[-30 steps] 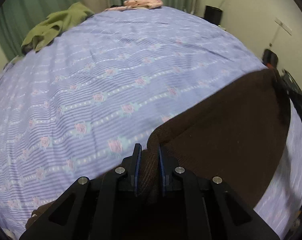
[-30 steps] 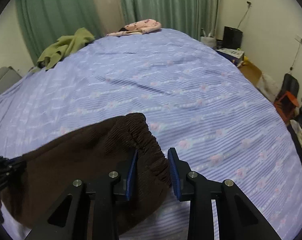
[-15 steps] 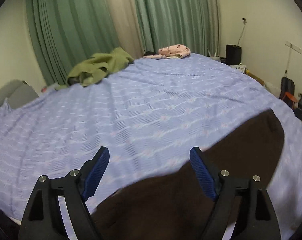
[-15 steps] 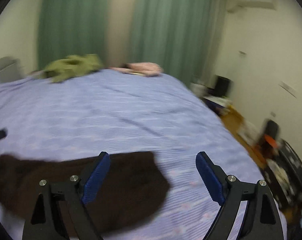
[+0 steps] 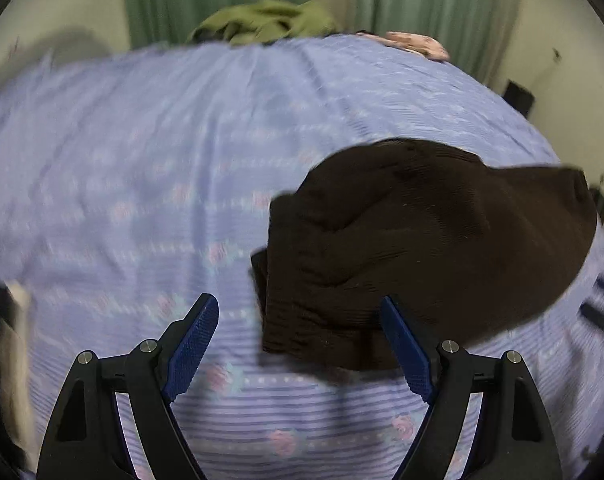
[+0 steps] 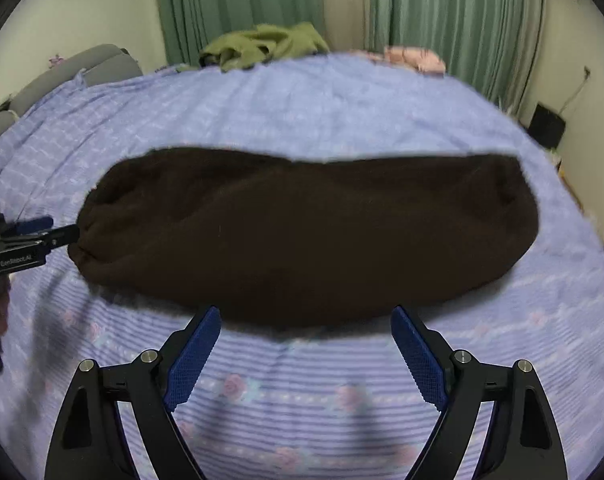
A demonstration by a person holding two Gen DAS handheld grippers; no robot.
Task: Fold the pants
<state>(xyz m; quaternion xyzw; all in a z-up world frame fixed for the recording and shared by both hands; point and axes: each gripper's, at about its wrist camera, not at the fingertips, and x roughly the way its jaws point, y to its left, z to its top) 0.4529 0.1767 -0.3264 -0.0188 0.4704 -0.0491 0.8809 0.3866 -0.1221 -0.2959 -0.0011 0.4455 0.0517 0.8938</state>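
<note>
The dark brown pants (image 6: 310, 232) lie folded in a long flat band across the bed. In the left wrist view the pants (image 5: 422, 240) show their left end, with stacked layers. My left gripper (image 5: 299, 340) is open and empty, just before that end. It also shows at the left edge of the right wrist view (image 6: 29, 240), next to the band's left end. My right gripper (image 6: 306, 348) is open and empty, a little in front of the band's near edge.
The bed (image 6: 302, 100) has a lilac striped sheet with pink roses. A green garment (image 6: 261, 46) and a pink garment (image 6: 414, 58) lie at its far edge, before green curtains. A grey seat (image 6: 81, 68) stands at the left, a black box (image 6: 548, 124) at the right.
Both grippers opened and let go of the pants, then drew back. The pants now lie flat on the bed as a folded band.
</note>
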